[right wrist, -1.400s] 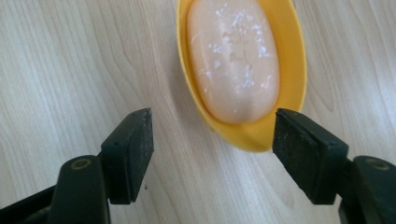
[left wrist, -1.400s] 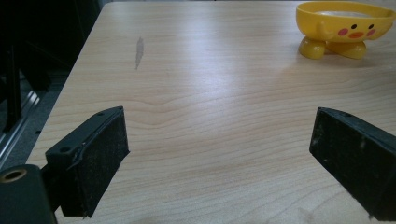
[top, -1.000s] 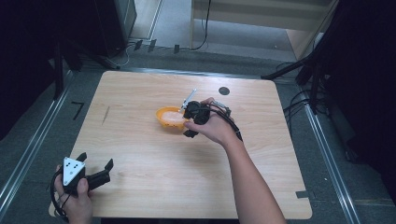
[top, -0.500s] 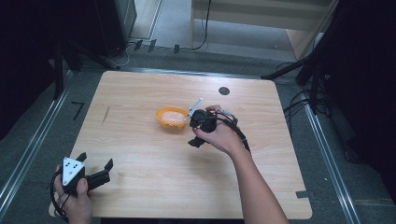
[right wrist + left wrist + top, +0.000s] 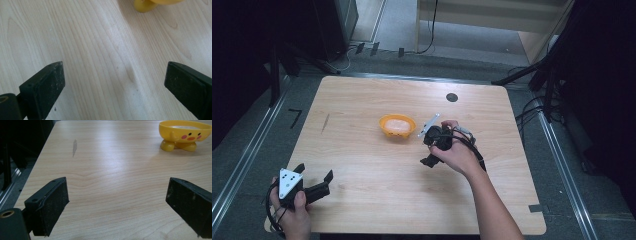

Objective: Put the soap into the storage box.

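A small yellow-orange bowl (image 5: 397, 126) with a duck face and little feet stands near the middle of the wooden table (image 5: 362, 100); it holds something pale. In the left gripper view the bowl (image 5: 184, 135) sits far off at the upper right, and in the right gripper view one yellow foot of the bowl (image 5: 145, 5) shows at the top edge. My right gripper (image 5: 428, 149) hovers just right of the bowl, tipped down at the table, open and empty. My left gripper (image 5: 316, 177) rests at the near left corner, open with nothing between its jaws.
A round black hole (image 5: 452, 97) sits in the tabletop at the back right. A grey scuff (image 5: 326, 122) marks the wood at the left. Metal rails (image 5: 242, 160) run along both sides, with dark stands and cables beyond the far edge.
My right gripper has drawn back from the bowl toward the near right and now points at bare wood. The left gripper has stayed put.
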`<state>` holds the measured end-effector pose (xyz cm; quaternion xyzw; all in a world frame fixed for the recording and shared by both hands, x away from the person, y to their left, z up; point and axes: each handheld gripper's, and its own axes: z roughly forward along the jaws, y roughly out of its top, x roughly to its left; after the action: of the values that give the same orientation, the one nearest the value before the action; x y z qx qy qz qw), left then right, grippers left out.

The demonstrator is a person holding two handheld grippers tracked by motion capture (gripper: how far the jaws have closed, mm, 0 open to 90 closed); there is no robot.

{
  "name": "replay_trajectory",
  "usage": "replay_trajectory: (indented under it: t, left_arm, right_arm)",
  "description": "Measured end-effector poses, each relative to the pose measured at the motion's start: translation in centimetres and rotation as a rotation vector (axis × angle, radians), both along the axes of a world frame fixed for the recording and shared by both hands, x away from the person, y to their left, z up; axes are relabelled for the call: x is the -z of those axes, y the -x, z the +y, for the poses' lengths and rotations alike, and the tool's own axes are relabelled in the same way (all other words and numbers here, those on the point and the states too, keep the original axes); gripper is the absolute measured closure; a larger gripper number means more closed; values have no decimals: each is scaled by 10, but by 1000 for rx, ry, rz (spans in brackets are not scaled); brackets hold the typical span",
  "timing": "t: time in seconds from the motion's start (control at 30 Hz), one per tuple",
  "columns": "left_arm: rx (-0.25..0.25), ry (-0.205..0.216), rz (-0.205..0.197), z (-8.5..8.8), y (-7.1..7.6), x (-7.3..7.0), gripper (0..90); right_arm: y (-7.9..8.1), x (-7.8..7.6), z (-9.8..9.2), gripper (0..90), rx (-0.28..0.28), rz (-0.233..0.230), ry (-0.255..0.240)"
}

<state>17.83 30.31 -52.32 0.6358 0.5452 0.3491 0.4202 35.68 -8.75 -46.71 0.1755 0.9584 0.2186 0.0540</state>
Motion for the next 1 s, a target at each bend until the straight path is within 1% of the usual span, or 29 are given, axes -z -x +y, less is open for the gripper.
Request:
replay_trajectory:
  t: [0.1,0.13,0.17,0.2,0.23,0.27,0.3,0.37,0.43,0.47,0.5,0.53,0.57,0.6,0.63,0.8,0.87,0.93,1.0]
  left_arm:
    - [-1,-3,2,-1,0,0,50]
    - [-1,-5,2,-1,0,0,50]
    - [-1,-5,2,-1,0,0,50]
    - [-3,-5,1,-1,0,0,50]
    - [-4,-4,1,-1,0,0,50]
    - [-4,-5,0,0,0,0,50]
    - [-4,-2,-2,0,0,0,50]
    - [-4,-2,-3,0,0,0,50]
    - [-5,0,-2,0,0,0,50]
    - [-4,-3,-1,0,0,0,50]
    - [-5,-3,-2,0,0,0,50]
    - [-5,-3,-2,0,0,0,50]
    - [-5,-4,0,0,0,0,50]
    - [-4,-4,-1,-1,0,0,50]
    - [-4,-4,-1,-1,0,0,50]
    - [-5,-3,-6,0,0,0,50]
    - [-8,-3,-8,-1,1,0,50]
    - [-8,-3,-7,-1,1,0,50]
    - [-8,-4,-9,-1,1,0,49]
  right_arm:
    - [3,1,-4,33,2,4,-5]
    - [6,2,-8,23,1,2,13]
    - [6,2,-8,23,1,2,13]
    - [9,2,-12,17,6,2,11]
    - [9,2,-12,17,6,2,11]
    - [10,3,-15,17,7,4,-3]
    - [14,5,-21,16,19,5,-6]
    - [15,7,-23,16,16,-1,-7]
    - [20,9,-31,16,39,13,-15]
    - [23,12,-38,16,42,4,-22]
    - [25,13,-41,16,49,12,-29]
    - [25,13,-41,16,49,12,-29]
    - [27,15,-45,16,50,11,-35]
    - [31,18,-52,16,66,13,-33]
    - [31,18,-52,16,66,13,-33]
    - [40,27,-70,16,93,23,-40]
    - [46,29,-78,16,103,21,-33]
    - [48,29,-80,16,104,25,-31]
    - [54,30,-87,16,110,18,-39]
